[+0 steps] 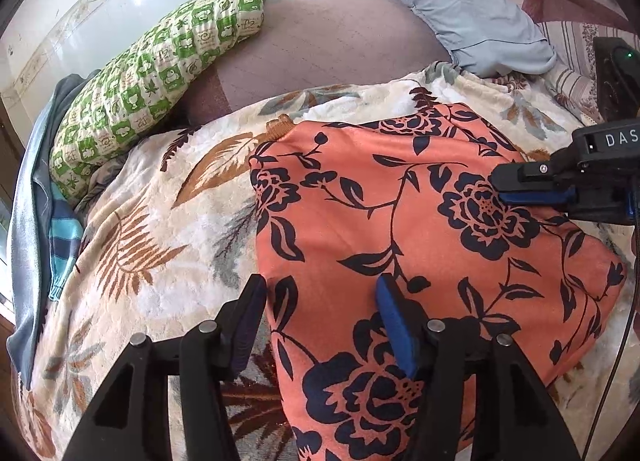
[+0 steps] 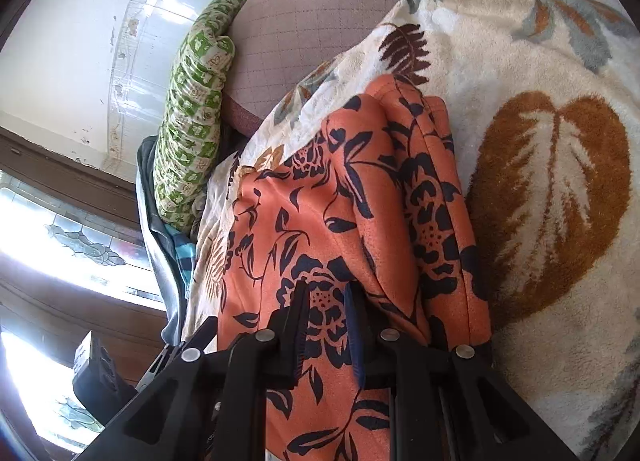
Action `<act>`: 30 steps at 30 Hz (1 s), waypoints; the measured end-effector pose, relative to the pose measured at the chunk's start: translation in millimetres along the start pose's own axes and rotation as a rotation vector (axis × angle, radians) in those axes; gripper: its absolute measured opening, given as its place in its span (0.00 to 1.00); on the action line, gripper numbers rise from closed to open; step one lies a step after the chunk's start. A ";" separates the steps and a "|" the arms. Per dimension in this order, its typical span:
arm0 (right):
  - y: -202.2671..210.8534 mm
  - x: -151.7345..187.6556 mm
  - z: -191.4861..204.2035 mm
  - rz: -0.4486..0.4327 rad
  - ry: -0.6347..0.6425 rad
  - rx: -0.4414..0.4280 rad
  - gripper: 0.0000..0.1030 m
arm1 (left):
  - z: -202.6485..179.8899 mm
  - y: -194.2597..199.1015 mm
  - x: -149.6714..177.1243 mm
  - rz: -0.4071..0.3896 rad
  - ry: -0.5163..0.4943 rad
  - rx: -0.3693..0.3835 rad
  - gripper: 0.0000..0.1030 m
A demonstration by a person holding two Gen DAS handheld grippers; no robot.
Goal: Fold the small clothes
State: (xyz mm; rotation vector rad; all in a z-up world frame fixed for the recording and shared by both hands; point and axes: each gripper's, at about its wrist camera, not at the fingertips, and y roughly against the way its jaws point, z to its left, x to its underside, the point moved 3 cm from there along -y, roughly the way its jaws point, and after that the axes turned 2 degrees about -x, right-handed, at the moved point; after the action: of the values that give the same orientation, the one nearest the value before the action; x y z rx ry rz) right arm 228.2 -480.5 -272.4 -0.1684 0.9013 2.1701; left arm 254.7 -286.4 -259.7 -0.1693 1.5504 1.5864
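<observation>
Left gripper [image 1: 320,301] hovering with jaws spread apart and empty over the near left edge of the orange floral garment [image 1: 420,229], one pad off the cloth and one above it. Right gripper [image 2: 326,301] nearly closed, pinching a raised fold of the same garment between its pads, seen in the left view reaching in from the right. Garment lying folded on a cream leaf-print blanket [image 1: 160,221], with a green patterned pillow [image 1: 160,81] beyond and a grey pillow [image 1: 460,9] further back
</observation>
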 end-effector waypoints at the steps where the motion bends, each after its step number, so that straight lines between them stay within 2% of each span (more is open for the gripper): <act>1: 0.7 -2.4 2.6 -0.019 0.006 0.002 0.20 | 0.5 -0.5 0.1 0.000 0.001 0.002 0.57; 3: 1.3 -7.8 6.7 -0.054 0.009 -0.014 0.20 | 0.9 -1.0 0.3 0.002 0.003 -0.001 0.59; 6: -2.3 -15.6 12.6 -0.079 0.026 0.012 0.20 | 1.3 -1.6 0.4 0.001 0.000 0.000 0.60; 8: -8.7 -18.2 13.1 -0.069 0.028 0.027 0.20 | 2.1 -3.0 0.3 0.002 -0.001 -0.004 0.63; 10: -14.8 -19.3 8.5 -0.054 0.033 0.091 0.20 | 2.6 -4.3 0.5 0.001 -0.004 -0.009 0.66; 14: -13.7 -18.3 2.9 -0.045 0.015 0.089 0.20 | 4.3 -5.1 1.3 0.008 0.013 -0.010 0.67; 20: -2.0 -11.0 19.3 -0.059 0.093 0.099 0.21 | 5.2 -5.1 0.6 0.027 0.036 -0.034 0.72; 23: -1.8 -8.9 15.6 -0.035 0.105 0.148 0.21 | 6.3 -3.2 -0.6 0.036 0.047 -0.026 0.72; 25: -4.6 -7.1 7.3 0.003 0.083 0.126 0.21 | 8.9 2.1 -3.4 0.032 0.058 -0.012 0.72; 28: 9.9 -10.4 3.5 -0.027 0.059 0.084 0.20 | 20.9 15.0 -13.1 -0.014 0.085 0.005 0.72; 30: 23.3 -12.8 1.9 -0.069 0.065 0.085 0.21 | 34.6 19.9 -21.5 -0.024 0.134 0.021 0.75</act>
State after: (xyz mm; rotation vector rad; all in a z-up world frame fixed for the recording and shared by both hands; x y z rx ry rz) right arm 221.1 -497.6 -253.2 -0.2252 1.0084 2.0691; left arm 270.8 -263.5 -223.9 -0.2866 1.6609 1.5668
